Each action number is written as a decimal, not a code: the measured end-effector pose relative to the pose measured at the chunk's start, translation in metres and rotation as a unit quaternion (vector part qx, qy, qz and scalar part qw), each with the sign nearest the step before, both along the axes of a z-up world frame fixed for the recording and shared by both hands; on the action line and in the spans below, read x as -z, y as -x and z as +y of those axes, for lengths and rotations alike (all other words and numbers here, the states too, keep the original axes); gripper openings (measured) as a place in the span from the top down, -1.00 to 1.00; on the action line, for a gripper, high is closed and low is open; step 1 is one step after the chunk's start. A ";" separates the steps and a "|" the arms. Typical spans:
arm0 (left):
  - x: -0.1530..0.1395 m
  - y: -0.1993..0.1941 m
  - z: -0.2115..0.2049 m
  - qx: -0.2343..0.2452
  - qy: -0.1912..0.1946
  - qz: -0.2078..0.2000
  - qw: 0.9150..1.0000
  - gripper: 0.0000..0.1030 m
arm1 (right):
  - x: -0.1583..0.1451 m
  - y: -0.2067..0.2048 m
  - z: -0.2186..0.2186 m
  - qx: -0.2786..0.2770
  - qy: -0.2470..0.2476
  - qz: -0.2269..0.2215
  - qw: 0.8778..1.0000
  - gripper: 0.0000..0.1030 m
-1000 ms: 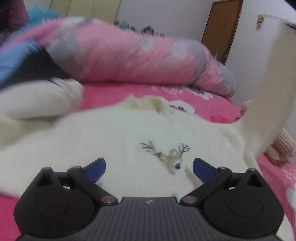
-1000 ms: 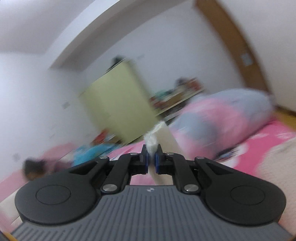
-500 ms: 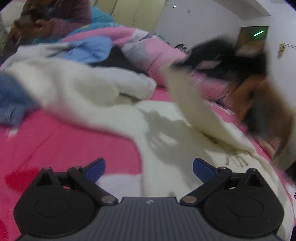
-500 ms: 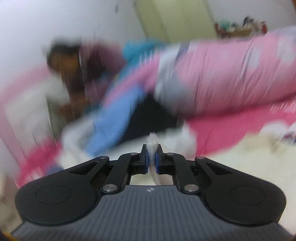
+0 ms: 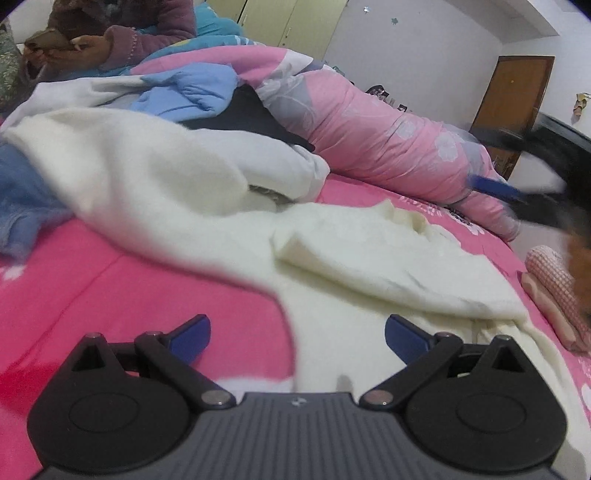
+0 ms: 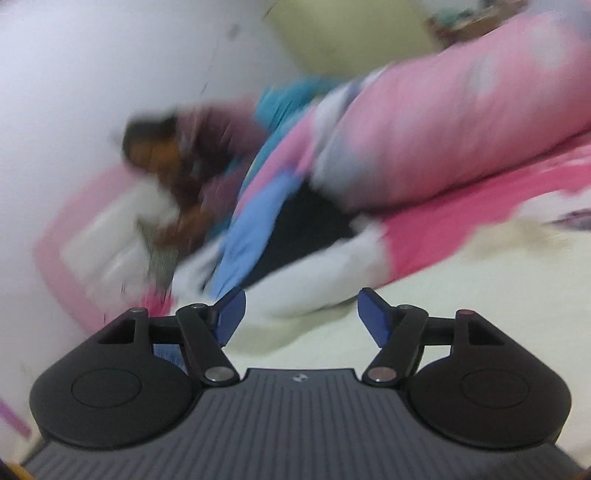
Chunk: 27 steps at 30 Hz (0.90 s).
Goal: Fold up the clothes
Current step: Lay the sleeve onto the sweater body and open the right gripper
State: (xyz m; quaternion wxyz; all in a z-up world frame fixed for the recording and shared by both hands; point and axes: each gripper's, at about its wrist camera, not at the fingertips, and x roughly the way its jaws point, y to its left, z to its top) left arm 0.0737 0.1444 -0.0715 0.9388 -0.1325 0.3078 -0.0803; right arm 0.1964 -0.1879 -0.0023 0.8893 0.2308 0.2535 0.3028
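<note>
A cream sweater (image 5: 369,258) lies spread on a pink bedsheet (image 5: 129,295). One sleeve (image 5: 388,266) now lies folded across the sweater's body, covering the reindeer design that showed a second ago, when that sleeve was lifted high at the right. The other sleeve (image 5: 129,177) stretches away to the left, over a pile of clothes: a white garment (image 5: 277,162), a light blue one (image 5: 184,88), something black (image 5: 251,114) and blue denim (image 5: 18,203).

The left gripper (image 5: 297,334) hovers low above the sweater's near edge, its blue-padded jaws spread wide and empty, as they were before. The right gripper (image 6: 301,314), which half a second ago pinched the sleeve's cuff between closed jaws, now has its jaws spread apart with nothing between them; cream fabric (image 6: 461,314) lies beneath it. In the left wrist view it appears as a dark blur at the right edge (image 5: 535,177), above the bed.

Behind the sweater runs a rolled pink floral quilt (image 5: 388,140). A person in a maroon sleeve (image 5: 147,33) sits at the far left. The right wrist view is heavily blurred.
</note>
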 end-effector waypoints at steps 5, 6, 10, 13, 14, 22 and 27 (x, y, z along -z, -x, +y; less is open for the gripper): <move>-0.008 -0.030 -0.020 0.001 -0.007 -0.002 1.000 -0.86 | 0.020 0.064 -0.118 0.146 0.018 0.008 0.989 -0.31; -0.010 -0.035 -0.027 0.005 -0.011 -0.005 1.000 -0.86 | 0.030 0.079 -0.134 0.172 0.042 0.017 0.984 -0.30; -0.012 -0.056 -0.061 0.027 -0.055 -0.011 0.998 -0.84 | 0.060 0.111 -0.169 0.217 0.135 0.045 0.966 -0.28; -0.009 -0.071 -0.088 0.034 -0.105 -0.013 0.994 -0.79 | 0.078 0.116 -0.167 0.200 0.190 0.044 0.960 -0.28; -0.008 -0.075 -0.097 0.035 -0.122 -0.014 0.992 -0.78 | 0.080 0.111 -0.159 0.185 0.215 0.035 0.958 -0.28; 0.019 -0.104 -0.113 -0.002 -0.182 0.025 0.983 -0.32 | 0.104 0.062 -0.108 0.125 0.379 -0.004 0.917 0.51; 0.029 -0.102 -0.110 0.000 -0.194 0.025 0.981 -0.36 | 0.123 0.071 -0.154 0.165 0.291 0.023 0.942 0.51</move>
